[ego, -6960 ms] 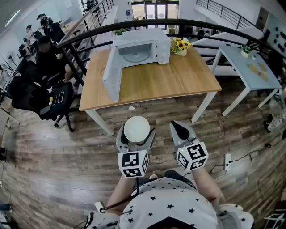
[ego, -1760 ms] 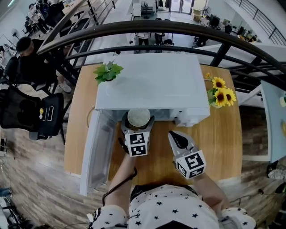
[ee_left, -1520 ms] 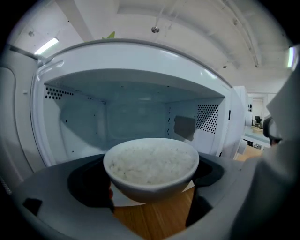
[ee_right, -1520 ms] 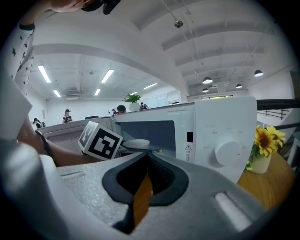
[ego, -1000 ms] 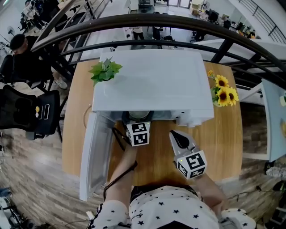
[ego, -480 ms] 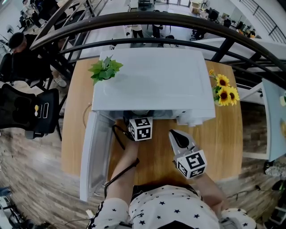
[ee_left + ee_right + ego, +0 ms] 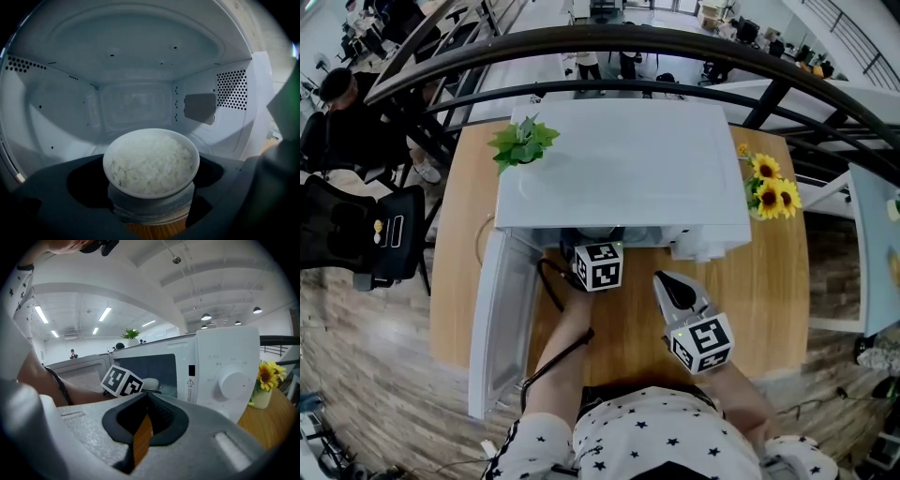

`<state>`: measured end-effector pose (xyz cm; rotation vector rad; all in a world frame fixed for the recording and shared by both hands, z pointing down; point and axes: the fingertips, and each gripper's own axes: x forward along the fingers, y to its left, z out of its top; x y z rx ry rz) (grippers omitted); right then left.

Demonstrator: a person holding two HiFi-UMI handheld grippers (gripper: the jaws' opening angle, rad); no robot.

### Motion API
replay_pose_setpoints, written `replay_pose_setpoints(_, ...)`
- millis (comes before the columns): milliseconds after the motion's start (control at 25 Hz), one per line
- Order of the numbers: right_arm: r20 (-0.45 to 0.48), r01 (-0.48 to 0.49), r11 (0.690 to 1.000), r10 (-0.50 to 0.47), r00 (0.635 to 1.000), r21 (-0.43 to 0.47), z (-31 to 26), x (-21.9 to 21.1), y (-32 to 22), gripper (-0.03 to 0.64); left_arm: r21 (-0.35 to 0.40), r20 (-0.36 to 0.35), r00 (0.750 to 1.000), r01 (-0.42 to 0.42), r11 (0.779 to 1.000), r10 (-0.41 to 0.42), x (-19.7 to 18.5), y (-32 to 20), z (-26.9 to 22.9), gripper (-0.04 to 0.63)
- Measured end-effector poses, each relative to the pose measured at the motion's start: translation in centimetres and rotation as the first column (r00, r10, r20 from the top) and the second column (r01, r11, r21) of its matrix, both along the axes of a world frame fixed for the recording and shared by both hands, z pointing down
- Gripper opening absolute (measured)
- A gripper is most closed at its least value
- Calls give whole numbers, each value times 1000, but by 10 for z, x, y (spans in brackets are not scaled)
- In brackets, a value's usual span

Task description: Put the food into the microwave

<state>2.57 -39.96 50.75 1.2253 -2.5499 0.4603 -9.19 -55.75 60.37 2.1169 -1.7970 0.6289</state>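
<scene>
A white bowl of cooked rice (image 7: 151,161) sits between the jaws of my left gripper (image 7: 150,187), which is shut on it. The bowl is held inside the cavity of the white microwave (image 7: 623,169), just above its floor. In the head view the left gripper (image 7: 598,251) reaches under the microwave's top, which hides the bowl. The right gripper view shows the bowl's rim (image 7: 150,384) in the opening. My right gripper (image 7: 668,283) is shut and holds nothing, hovering over the table in front of the control panel (image 7: 233,383).
The microwave door (image 7: 497,328) hangs open to the left of my left arm. The wooden table (image 7: 769,281) carries a vase of sunflowers (image 7: 766,192) on the right. A small green plant (image 7: 523,143) stands at the back left. A dark railing (image 7: 581,42) curves behind.
My left gripper has carried the bowl forward from the microwave's mouth into the cavity, so the head view has lost sight of it. The right gripper has stayed where it was.
</scene>
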Motion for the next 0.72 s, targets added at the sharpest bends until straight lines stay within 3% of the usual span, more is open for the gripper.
replay_pose_setpoints(720, 2, -35, 999, 35, 999, 15, -3, 26, 42, 6, -26, -18, 1000, 9, 1000, -10, -1, 31, 0, 493)
